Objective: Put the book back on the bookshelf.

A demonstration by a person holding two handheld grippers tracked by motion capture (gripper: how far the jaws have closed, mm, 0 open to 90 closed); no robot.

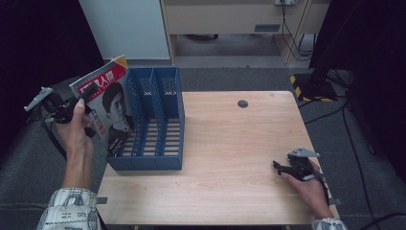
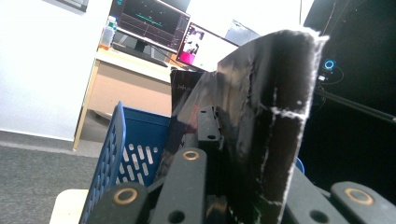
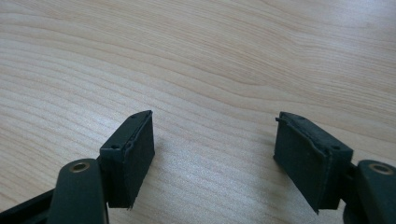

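A magazine [image 1: 107, 103] with a red title band and a portrait cover is held upright, tilted, against the left side of a blue file rack [image 1: 153, 120]. My left gripper [image 1: 81, 98] is shut on the magazine's left edge, off the table's left side. In the left gripper view the magazine [image 2: 187, 107] sits between the jaws, with a big black pad [image 2: 275, 121] in front and the rack's blue wall [image 2: 109, 158] at left. My right gripper [image 1: 279, 167] rests low at the table's right front, open, jaws pointing left; its pads [image 3: 133, 154] stand wide apart over bare wood.
The light wooden table [image 1: 230, 143] has a round cable hole [image 1: 242, 103] near its far edge. The rack has three slots, open toward the front. Grey carpet surrounds the table; a desk with monitors [image 2: 149, 23] stands in the background.
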